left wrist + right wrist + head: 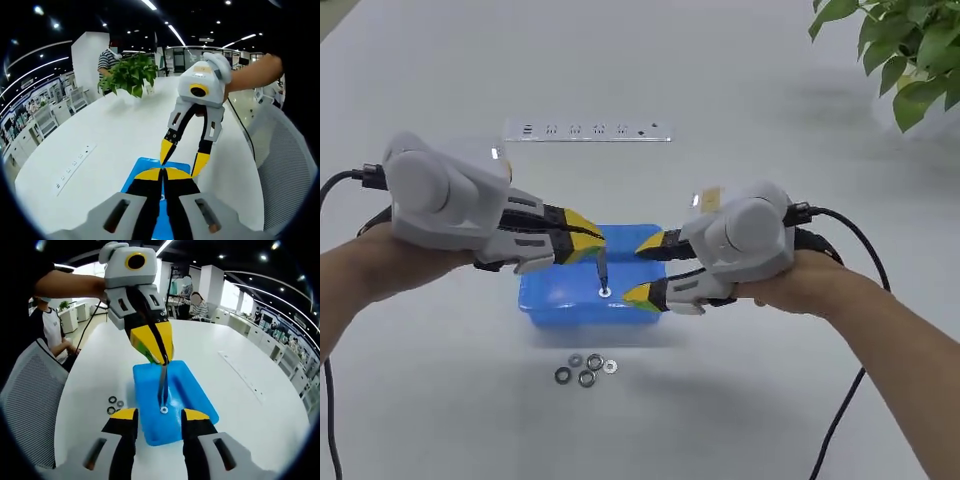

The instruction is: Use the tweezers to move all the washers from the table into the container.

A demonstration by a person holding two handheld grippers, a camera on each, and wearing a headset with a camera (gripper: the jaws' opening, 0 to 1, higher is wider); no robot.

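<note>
— White tabletop under everything. What is being held over it?
— The left gripper has its jaws pressed together on the upper end of the tweezers. They hang down, a little tilted, into the blue container. One washer sits at their tip, low over the container's floor. Whether it is pinched or lying there cannot be told.
— And the other one?
— The right gripper faces it from the opposite side, jaws spread and holding nothing. Both jaw tips reach over the container's right end and cover part of it in the head view. The left gripper's body hides the back left corner.
— What lies around?
— Loose washers cluster on the tabletop just beside the container's front wall, toward the person's edge. A power strip lies well apart, toward the far edge, and a plant stands near the far right corner. A mesh chair stands off the tabletop's edge.
</note>
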